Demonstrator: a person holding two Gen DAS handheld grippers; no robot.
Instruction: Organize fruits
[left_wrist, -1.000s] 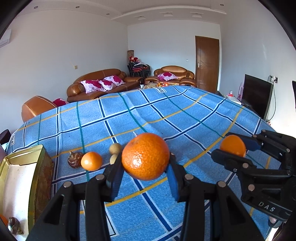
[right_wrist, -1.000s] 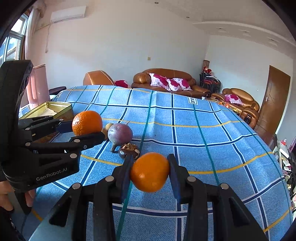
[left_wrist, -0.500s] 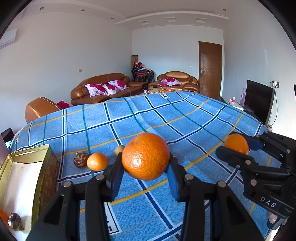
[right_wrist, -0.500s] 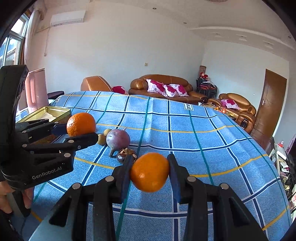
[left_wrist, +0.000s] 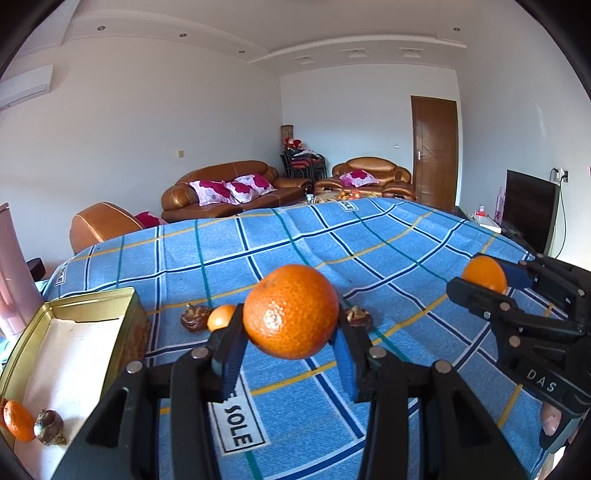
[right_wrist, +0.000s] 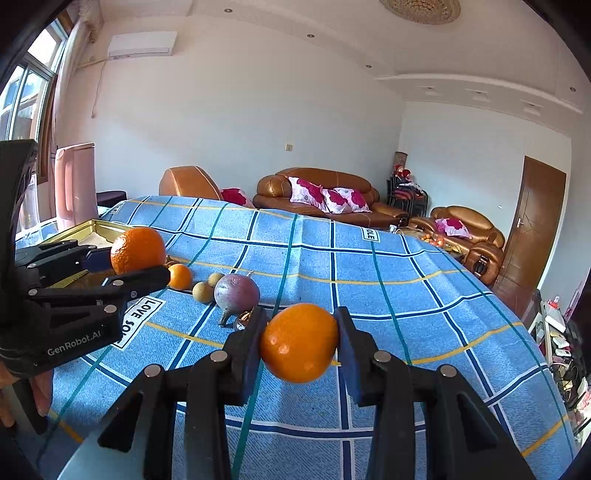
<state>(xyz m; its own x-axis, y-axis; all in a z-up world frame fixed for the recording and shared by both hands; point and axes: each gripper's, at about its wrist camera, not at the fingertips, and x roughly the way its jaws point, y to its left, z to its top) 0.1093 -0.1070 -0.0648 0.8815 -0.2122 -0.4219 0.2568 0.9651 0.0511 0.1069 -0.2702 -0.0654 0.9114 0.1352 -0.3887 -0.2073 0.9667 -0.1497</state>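
Observation:
My left gripper is shut on a large mandarin, held above the blue checked cloth. To its left stands an open gold tin with a small orange and a dark bulb-like fruit inside. My right gripper is shut on a smooth orange, also held above the cloth. In the right wrist view the left gripper and its mandarin hang beside the tin.
Loose on the cloth lie a small orange, two tan round fruits, a purple fruit and brown dried fruits. A pink jug stands beyond the tin. Sofas and a door are behind the table.
My left gripper has carried its mandarin leftward toward the tin, which now shows more of its inside. The right gripper has stayed in place, tipped up slightly. Both grips are unchanged.

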